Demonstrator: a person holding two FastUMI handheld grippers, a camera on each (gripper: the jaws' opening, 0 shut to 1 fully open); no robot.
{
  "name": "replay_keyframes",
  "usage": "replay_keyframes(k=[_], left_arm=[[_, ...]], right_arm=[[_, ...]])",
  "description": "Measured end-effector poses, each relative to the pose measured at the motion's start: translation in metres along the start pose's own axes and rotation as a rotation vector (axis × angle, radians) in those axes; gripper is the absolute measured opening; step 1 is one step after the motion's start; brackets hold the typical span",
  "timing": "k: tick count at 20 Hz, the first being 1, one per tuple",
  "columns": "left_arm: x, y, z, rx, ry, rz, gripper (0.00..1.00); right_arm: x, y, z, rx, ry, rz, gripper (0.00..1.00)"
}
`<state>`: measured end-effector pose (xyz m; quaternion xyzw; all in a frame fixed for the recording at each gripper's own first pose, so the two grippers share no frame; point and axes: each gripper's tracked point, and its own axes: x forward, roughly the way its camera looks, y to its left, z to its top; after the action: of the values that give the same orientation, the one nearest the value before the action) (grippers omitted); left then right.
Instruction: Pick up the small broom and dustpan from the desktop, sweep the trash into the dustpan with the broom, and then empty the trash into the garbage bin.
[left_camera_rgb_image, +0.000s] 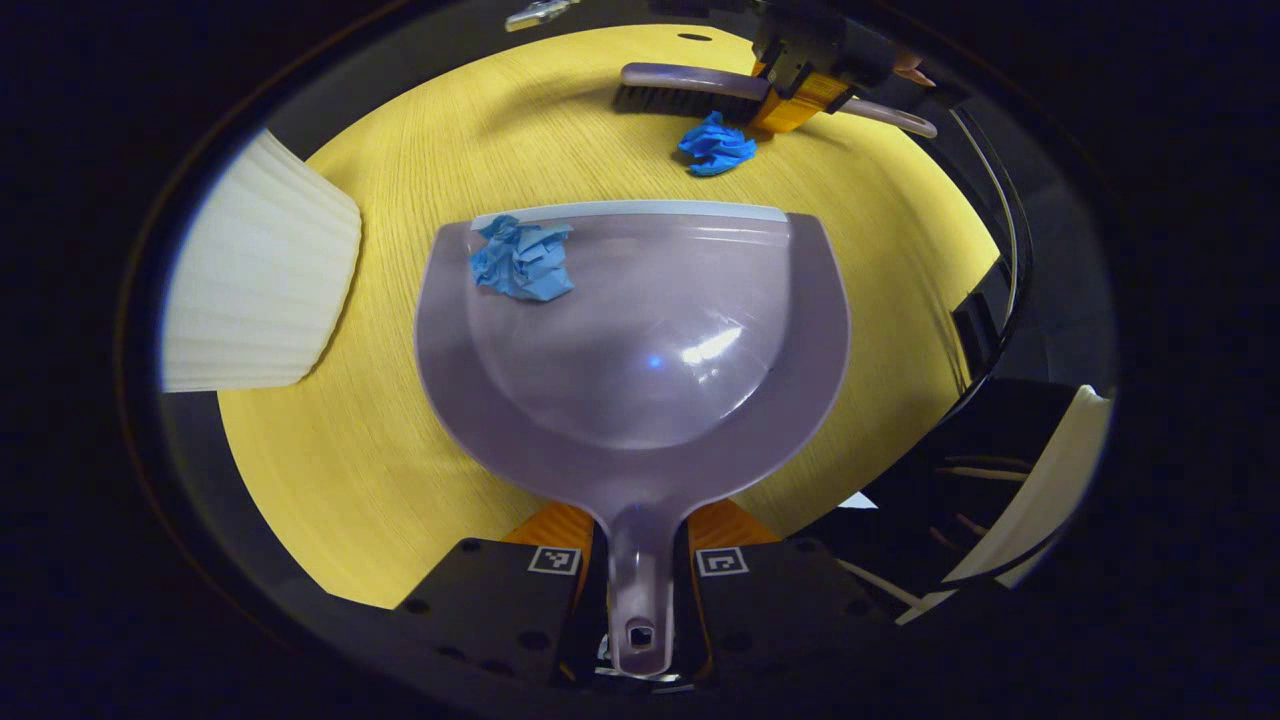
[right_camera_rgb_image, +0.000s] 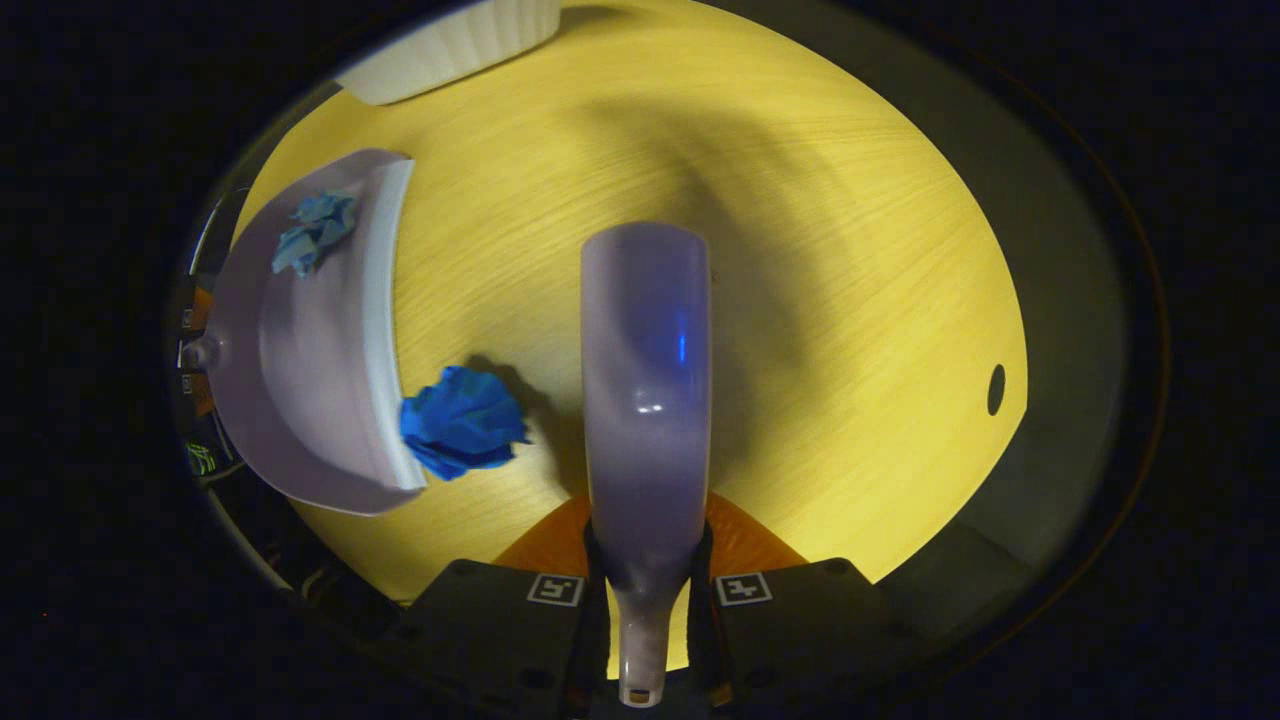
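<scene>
Sweeping step was in hand. Left gripper (left_camera_rgb_image: 640, 590) clenched dustpan (left_camera_rgb_image: 640, 350) handle; 1 paper ball (left_camera_rgb_image: 523, 260) inside. Right gripper (right_camera_rgb_image: 648, 600) clenched broom (right_camera_rgb_image: 646, 380). 2nd ball (right_camera_rgb_image: 462, 420) lay touching dustpan lip. Next move called for sweeping it inside.

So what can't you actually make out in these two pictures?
- Broom bristles: right gripper view, hidden under the broom back.
- Bin opening: left gripper view, only its ribbed side shows, cut off at the edge.
- Dustpan handle grip: left gripper view, the left gripper fingers cover its sides.
</scene>
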<state>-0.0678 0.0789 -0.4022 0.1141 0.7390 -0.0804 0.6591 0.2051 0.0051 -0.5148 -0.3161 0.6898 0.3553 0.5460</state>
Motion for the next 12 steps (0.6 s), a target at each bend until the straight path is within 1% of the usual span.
replay_keyframes(k=[1,3,5,6,7,8,9,10,11,12], left_arm=[[0.000,-0.001,0.000,0.000,-0.005,0.002,0.25],[-0.001,-0.003,-0.001,-0.015,-0.010,-0.003,0.25],[-0.001,-0.003,0.000,-0.018,-0.016,-0.006,0.26],[0.002,0.001,0.002,-0.002,-0.038,-0.011,0.26],[-0.001,0.001,-0.002,0.003,-0.034,-0.006,0.25],[-0.002,-0.002,-0.001,0.000,-0.041,-0.011,0.27],[-0.001,-0.005,0.000,-0.003,-0.051,-0.019,0.25],[-0.006,-0.004,-0.001,-0.007,-0.054,-0.020,0.25],[-0.009,-0.003,-0.001,-0.012,-0.059,-0.016,0.27],[-0.014,-0.002,-0.002,-0.026,-0.071,-0.014,0.25]], right_arm=[[0.001,0.015,-0.001,-0.010,-0.002,0.031,0.33],[0.003,0.035,0.004,-0.066,-0.017,0.043,0.34],[0.001,0.068,0.007,-0.069,-0.019,0.131,0.33],[0.002,0.078,0.005,-0.092,-0.016,0.162,0.34],[0.000,0.081,0.005,-0.106,-0.025,0.169,0.33],[0.000,0.078,0.000,-0.103,-0.026,0.228,0.34],[-0.004,0.090,0.004,-0.088,-0.031,0.302,0.33],[-0.005,0.093,0.002,-0.072,-0.041,0.353,0.33],[-0.007,0.089,0.003,-0.056,-0.056,0.379,0.33],[-0.009,0.085,0.006,-0.033,-0.083,0.375,0.34]])
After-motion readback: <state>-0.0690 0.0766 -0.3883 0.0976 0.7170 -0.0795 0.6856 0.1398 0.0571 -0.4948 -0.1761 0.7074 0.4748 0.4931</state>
